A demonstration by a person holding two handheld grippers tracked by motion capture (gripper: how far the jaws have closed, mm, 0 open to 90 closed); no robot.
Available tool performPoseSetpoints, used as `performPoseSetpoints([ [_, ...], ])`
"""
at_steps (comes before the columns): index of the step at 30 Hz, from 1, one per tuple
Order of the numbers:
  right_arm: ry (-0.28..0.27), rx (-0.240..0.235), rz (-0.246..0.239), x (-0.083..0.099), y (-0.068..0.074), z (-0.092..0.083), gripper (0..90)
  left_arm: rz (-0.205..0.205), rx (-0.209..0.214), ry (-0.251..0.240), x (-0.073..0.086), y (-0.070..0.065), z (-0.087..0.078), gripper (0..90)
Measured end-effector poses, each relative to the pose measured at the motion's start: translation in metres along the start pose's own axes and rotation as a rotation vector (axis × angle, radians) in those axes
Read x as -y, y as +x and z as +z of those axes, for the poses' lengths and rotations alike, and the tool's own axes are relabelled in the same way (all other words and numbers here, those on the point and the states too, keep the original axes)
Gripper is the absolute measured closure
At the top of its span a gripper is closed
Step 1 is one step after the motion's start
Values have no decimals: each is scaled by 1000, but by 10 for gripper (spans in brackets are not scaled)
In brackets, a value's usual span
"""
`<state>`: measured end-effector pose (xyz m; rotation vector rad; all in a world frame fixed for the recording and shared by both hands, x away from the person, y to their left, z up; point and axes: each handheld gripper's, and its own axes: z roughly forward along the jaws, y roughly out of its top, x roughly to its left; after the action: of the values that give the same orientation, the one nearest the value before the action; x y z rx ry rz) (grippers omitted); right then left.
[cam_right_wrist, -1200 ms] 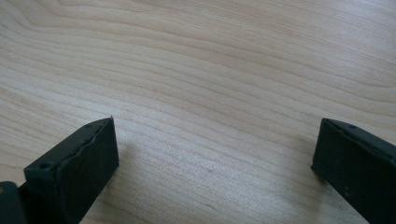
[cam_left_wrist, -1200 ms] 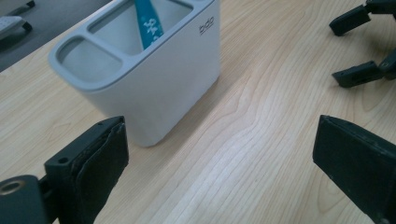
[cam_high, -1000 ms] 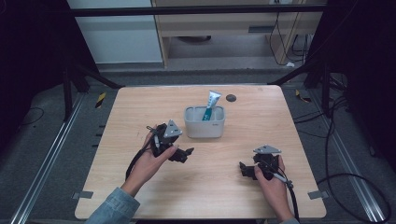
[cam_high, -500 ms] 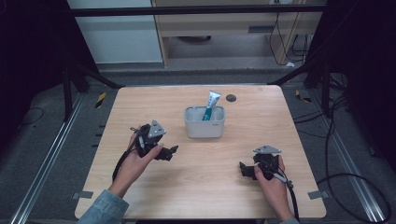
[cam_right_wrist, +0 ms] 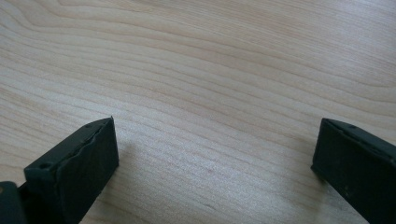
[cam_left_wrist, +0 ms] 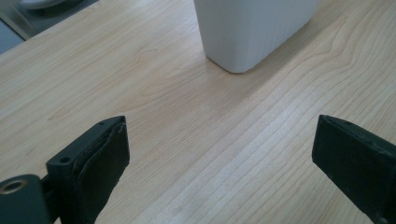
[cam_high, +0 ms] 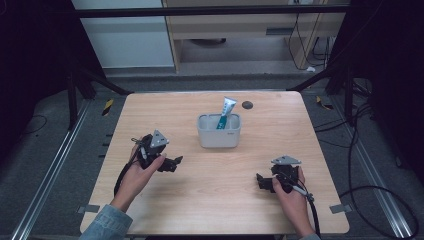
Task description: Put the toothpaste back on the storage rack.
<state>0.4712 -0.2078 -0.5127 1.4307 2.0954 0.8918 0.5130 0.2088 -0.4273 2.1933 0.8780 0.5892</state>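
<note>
the left tool hovers low over the bench with its jaws spread wide and nothing between them. ahead of it and a little to its right stands the white holder, seen close in the left gripper view, near but clear of the jaws. a toothpaste tube stands tilted inside the holder, cap end down, its flat end above the rim. the right tool rests on the bench well apart from the holder, jaws likewise wide and empty, bare wood ahead of it.

judging by this, the tube looks already placed, so the placing step seems done. any further move would call for both tools to stay clear of the holder, as a nudge could tip it.
</note>
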Motion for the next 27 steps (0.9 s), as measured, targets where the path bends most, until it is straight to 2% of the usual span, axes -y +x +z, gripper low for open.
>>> performPoseSetpoints([
  [13, 0, 0, -1, 0, 0, 0, 6, -38, -32, 53, 24, 20, 3, 37],
  [27, -2, 2, -8, 0, 0, 0, 5, -111, -68, 98, 55, 45, 7, 38],
])
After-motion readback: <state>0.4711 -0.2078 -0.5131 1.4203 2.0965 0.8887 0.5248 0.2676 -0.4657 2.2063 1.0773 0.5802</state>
